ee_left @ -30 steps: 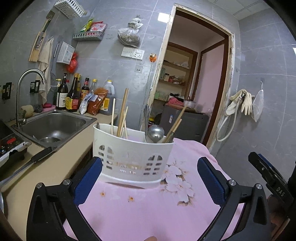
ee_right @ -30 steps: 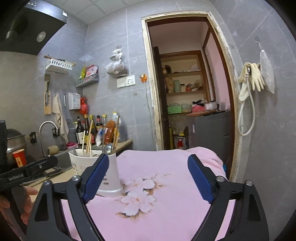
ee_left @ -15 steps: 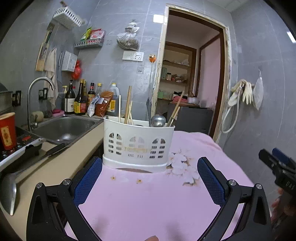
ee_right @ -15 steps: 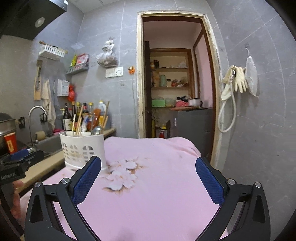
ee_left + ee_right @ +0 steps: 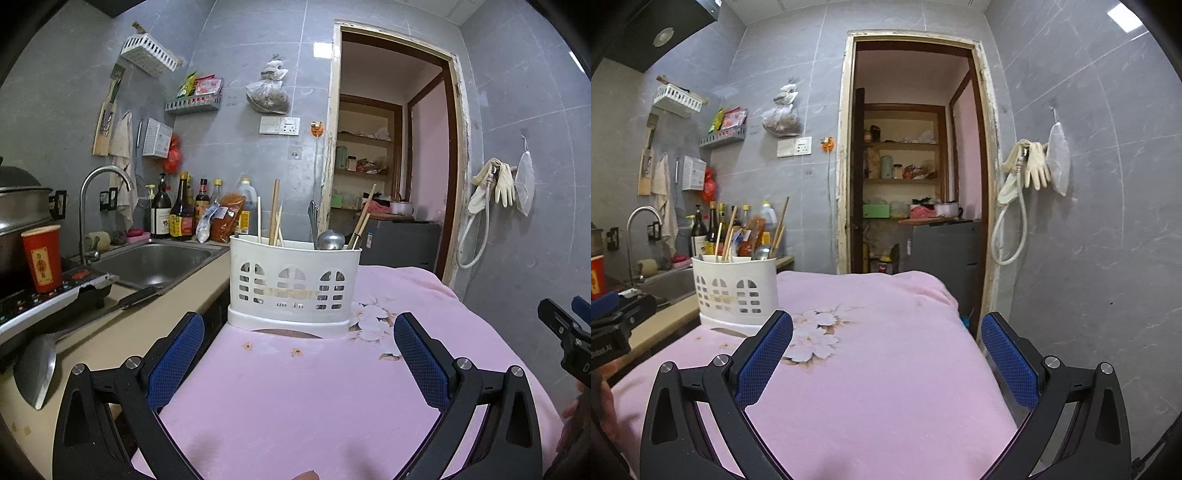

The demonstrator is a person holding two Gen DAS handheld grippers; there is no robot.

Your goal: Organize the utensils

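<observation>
A white plastic utensil holder point(image 5: 293, 286) stands upright on a pink flowered cloth point(image 5: 314, 398). It holds wooden chopsticks point(image 5: 274, 212) on the left, and a metal spoon point(image 5: 330, 240) and more chopsticks on the right. My left gripper point(image 5: 297, 365) is open and empty, a short way in front of the holder. The holder also shows in the right wrist view point(image 5: 735, 290), to the left. My right gripper point(image 5: 886, 363) is open and empty over the cloth, right of the holder.
A steel sink point(image 5: 151, 260) with a tap and sauce bottles point(image 5: 181, 214) lies left of the cloth. A spatula point(image 5: 37, 365) and a knife point(image 5: 122, 301) lie on the counter. A red cup point(image 5: 41, 258) stands on a cooker. An open doorway point(image 5: 912, 184) is behind.
Both grippers have drawn back and levelled out, so the holder now looks smaller and farther. Both stay open and empty. The holder has not moved.
</observation>
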